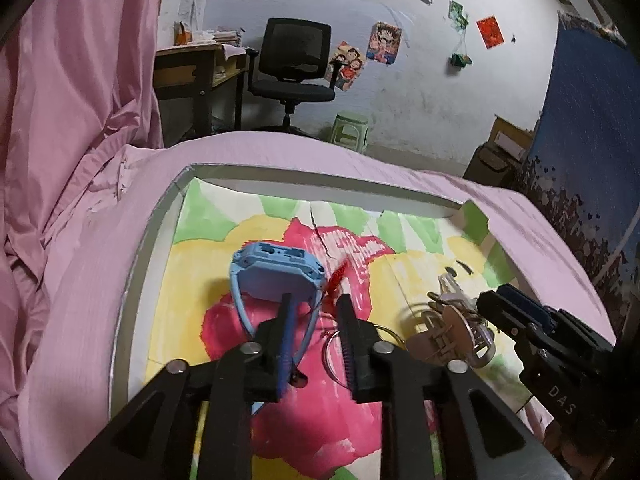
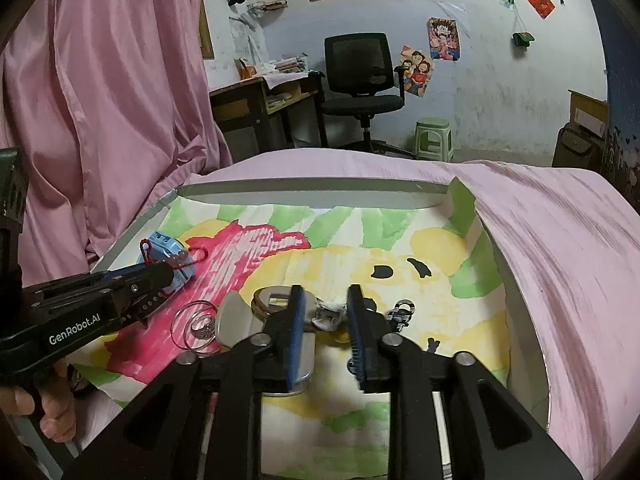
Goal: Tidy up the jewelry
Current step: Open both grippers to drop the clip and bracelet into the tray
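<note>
A shallow white-walled tray point(image 1: 158, 224) lined with a painted flower sheet lies on pink bedding. A blue watch point(image 1: 276, 270) lies in it with a red cord point(image 1: 338, 278) beside it. My left gripper point(image 1: 314, 304) stands open just in front of the watch, its jaws slightly apart and the watch's near corner showing between them. A thin wire ring point(image 1: 330, 350) lies under its right finger. My right gripper point(image 2: 326, 300) is open over a heap of metal pieces point(image 2: 272, 300), with a small silver-white piece point(image 2: 330, 316) in the gap. The pads do not press on it.
An oval silver piece point(image 2: 234, 316), a wire ring point(image 2: 196, 326) and a black-and-white charm point(image 2: 402, 312) lie on the sheet. A pink curtain point(image 1: 80, 100) hangs at the left. Beyond the bed stand an office chair point(image 1: 294, 64), a desk point(image 1: 192, 76) and a green stool point(image 2: 434, 138).
</note>
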Tool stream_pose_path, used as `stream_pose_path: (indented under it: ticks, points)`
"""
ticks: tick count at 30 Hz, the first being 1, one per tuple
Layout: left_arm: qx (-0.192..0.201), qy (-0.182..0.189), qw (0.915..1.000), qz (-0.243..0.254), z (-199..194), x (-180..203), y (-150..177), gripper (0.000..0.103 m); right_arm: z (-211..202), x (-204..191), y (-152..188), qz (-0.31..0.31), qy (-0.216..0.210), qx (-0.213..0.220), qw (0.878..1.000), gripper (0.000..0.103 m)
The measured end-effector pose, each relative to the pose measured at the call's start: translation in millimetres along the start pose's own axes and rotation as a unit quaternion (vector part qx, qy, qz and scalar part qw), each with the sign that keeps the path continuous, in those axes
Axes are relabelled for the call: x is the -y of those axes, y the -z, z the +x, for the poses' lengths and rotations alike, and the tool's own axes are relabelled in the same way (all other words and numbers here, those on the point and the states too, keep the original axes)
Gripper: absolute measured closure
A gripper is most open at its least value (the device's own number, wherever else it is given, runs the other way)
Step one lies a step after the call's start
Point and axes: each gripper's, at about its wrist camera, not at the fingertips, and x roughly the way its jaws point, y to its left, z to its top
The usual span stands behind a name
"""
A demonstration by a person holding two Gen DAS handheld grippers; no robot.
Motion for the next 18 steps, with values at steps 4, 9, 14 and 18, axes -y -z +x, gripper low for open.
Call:
stream_pose_path:
  ticks: [4,9,14,18]
  points:
    - [0.019,0.003,0.9997,-0.016,-11,-5,1,0.068,-8,2,1,0.002,-0.002,0.01,1.0,0.076]
    - [0.063,0.001,0.9976,-0.028,-34,-7,5,0.048,-26,4,4,0.004,-0.002,0.038,0.999,0.063]
    - [0.101,-0.007,0.9946,-0.023,-58,-6,12,0.035,-49,6,4,0.011,-0.002,0.075,0.997,0.049]
    - [0.134,-0.014,0.9907,-0.021,-79,-5,19,0.024,-71,8,5,0.02,-0.004,0.11,0.994,0.036]
